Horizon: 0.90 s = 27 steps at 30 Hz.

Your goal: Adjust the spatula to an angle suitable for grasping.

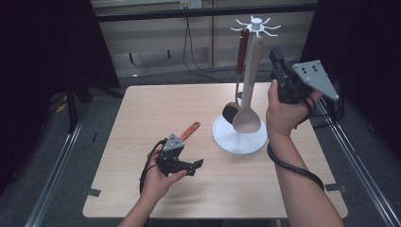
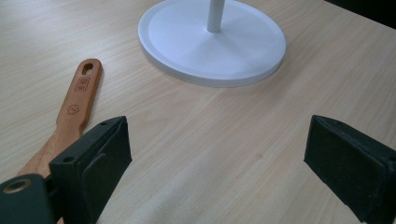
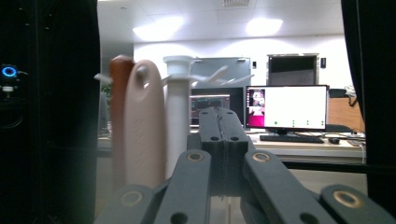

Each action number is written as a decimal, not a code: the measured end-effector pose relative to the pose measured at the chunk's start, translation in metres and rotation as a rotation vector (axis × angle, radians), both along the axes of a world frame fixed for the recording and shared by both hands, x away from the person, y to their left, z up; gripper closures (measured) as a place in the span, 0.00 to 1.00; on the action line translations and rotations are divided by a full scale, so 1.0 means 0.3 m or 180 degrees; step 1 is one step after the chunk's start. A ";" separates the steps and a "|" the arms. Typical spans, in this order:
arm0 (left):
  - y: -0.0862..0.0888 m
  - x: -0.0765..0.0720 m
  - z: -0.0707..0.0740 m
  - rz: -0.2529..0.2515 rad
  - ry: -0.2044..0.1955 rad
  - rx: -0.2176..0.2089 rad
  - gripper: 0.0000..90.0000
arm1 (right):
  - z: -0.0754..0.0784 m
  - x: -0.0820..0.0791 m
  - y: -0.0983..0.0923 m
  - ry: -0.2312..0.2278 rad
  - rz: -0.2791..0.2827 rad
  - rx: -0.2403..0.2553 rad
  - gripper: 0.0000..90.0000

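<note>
A white utensil stand (image 1: 227,139) rises at the table's right of centre, its hooks spread at the top. From them hang a beige spoon (image 1: 247,120) and a red-handled utensil (image 1: 243,47) with a dark head. My right gripper (image 1: 274,54) is held high, just right of the stand's top. Its jaws are shut with nothing between them (image 3: 224,126), and the beige handle (image 3: 144,126) and the white post (image 3: 177,107) are close on their left. My left gripper (image 1: 196,166) rests low on the table, open and empty (image 2: 217,154). An orange wooden-handled utensil (image 1: 190,129) lies just beyond it, its handle (image 2: 77,100) beside one jaw.
The light wooden table (image 1: 142,109) has bare room at the left and along the front. Dark curtains stand at both sides. Black cables trail from each gripper. Lit monitors (image 3: 287,107) on a desk are far behind the stand.
</note>
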<state>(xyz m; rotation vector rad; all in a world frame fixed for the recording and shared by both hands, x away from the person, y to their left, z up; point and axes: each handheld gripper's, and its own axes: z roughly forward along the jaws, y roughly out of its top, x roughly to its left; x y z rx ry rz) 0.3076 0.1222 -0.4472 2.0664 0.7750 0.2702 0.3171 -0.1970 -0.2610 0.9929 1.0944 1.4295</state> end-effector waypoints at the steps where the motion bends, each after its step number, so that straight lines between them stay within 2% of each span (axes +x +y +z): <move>1: 0.000 0.000 0.000 0.0002 0.0002 -0.0003 0.08 | 0.007 0.003 -0.004 -0.0006 -0.0004 0.0014 1.00; 3: -0.001 0.000 -0.001 -0.0002 0.0008 -0.0003 0.08 | 0.017 0.011 -0.009 0.0019 -0.0027 -0.0005 1.00; 7: -0.002 0.000 0.000 -0.0009 0.0009 -0.0021 0.08 | 0.031 0.034 -0.028 0.0039 -0.0039 0.0111 1.00; 15: -0.002 -0.002 0.001 0.0013 0.0012 -0.0032 0.08 | 0.065 0.052 -0.030 -0.0023 -0.0060 0.0062 1.00; 19: 0.000 -0.003 0.006 0.0026 0.0011 -0.0053 0.08 | 0.069 0.060 -0.031 -0.0033 -0.0011 0.0102 1.00; 27: -0.002 -0.001 0.007 -0.0009 -0.0020 -0.0030 0.08 | 0.065 0.046 -0.011 -0.0069 0.0025 -0.0007 1.00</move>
